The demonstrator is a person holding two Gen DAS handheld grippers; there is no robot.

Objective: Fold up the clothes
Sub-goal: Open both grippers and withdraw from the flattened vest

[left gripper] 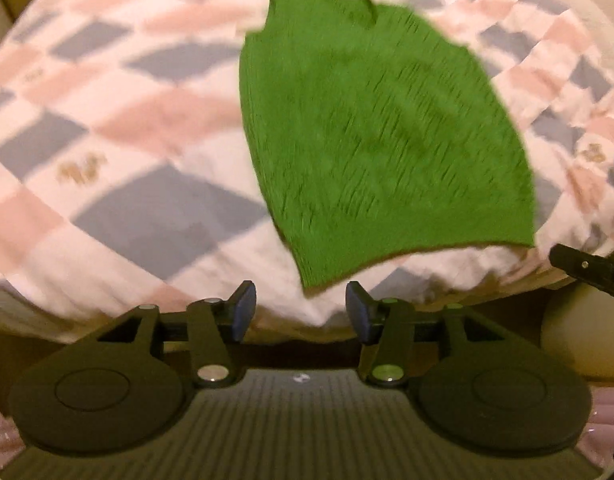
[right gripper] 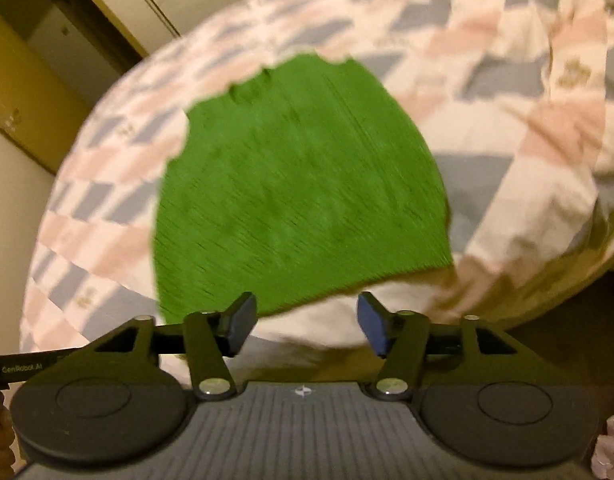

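both grippers (left gripper: 301, 310) (right gripper: 305, 322) spread, above green garment (left gripper: 379, 136)

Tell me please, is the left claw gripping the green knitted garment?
No, the left claw is open, short of the green knitted garment.

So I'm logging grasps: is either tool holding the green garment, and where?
Nothing is held. The left tool and right tool are open, short of the green garment on the bed.
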